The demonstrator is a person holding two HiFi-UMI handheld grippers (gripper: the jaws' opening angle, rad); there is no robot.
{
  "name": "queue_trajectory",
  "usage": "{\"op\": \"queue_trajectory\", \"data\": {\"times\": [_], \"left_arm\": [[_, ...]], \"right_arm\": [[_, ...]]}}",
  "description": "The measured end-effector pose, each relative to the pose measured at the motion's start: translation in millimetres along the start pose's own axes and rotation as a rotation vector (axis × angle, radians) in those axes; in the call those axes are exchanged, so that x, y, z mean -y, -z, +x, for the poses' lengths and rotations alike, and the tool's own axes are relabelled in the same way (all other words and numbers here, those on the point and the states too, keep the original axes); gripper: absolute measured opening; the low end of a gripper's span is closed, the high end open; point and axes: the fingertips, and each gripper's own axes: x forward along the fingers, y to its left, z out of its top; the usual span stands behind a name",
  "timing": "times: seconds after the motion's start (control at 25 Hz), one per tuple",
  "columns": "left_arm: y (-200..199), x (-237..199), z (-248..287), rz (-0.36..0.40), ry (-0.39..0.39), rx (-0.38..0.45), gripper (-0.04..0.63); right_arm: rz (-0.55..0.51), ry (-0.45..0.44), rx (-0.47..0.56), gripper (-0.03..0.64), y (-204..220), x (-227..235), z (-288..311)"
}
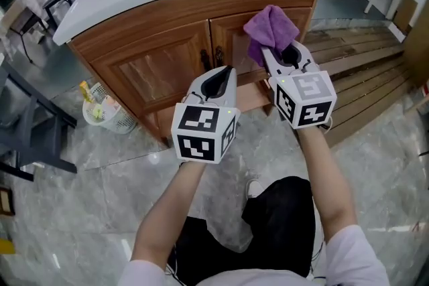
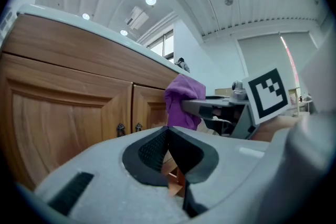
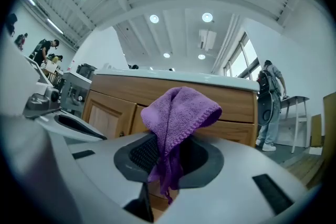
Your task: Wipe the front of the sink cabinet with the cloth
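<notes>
Purple cloth (image 1: 269, 29): pinched in the right gripper (image 1: 273, 55), hung close before the sink cabinet (image 1: 154, 70); contact unclear. Idle left gripper (image 1: 224, 76): closed, empty. Advisable then: press cloth flat, stroke evenly across panels.

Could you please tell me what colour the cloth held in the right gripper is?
The cloth is purple, clearest in the right gripper view, pinched between the jaws.

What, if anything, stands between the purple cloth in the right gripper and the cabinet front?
Nothing visible. The right gripper holds the purple cloth directly before the cabinet front; the left gripper, shut and empty, sits off to the side.
</notes>
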Motion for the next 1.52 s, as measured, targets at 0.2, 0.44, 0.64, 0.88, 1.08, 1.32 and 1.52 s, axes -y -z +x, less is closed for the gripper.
{"op": "queue_trajectory", "data": {"times": [0.2,0.44,0.64,0.88,1.08,1.32,1.52], "left_arm": [[-4,-30,-30,-0.013,-0.096,0.020,0.003],[-3,-68,-75,-0.008,-0.206,0.021,0.003],[9,-109,-118,-0.023,-0.320,0.017,0.003],[22,-141,-161,-0.028,-0.443,-0.006,0.003],[33,-166,-198,-0.033,-0.540,-0.020,0.003],[47,-179,-220,-0.036,-0.604,-0.044,0.003],[54,-177,-221,-0.029,-0.607,-0.068,0.003]], "right_arm": [[0.000,-0.143,0.034,0.077,-16,-68,12],[-0.004,-0.276,0.052,0.077,-26,-143,19],[-0.020,-0.399,0.073,0.077,-25,-214,32],[-0.017,-0.515,0.060,0.077,-15,-281,47],[-0.008,-0.595,0.050,0.077,-6,-328,60],[-0.027,-0.657,0.038,0.077,10,-365,72],[-0.060,-0.646,0.034,0.077,17,-368,80]]}}
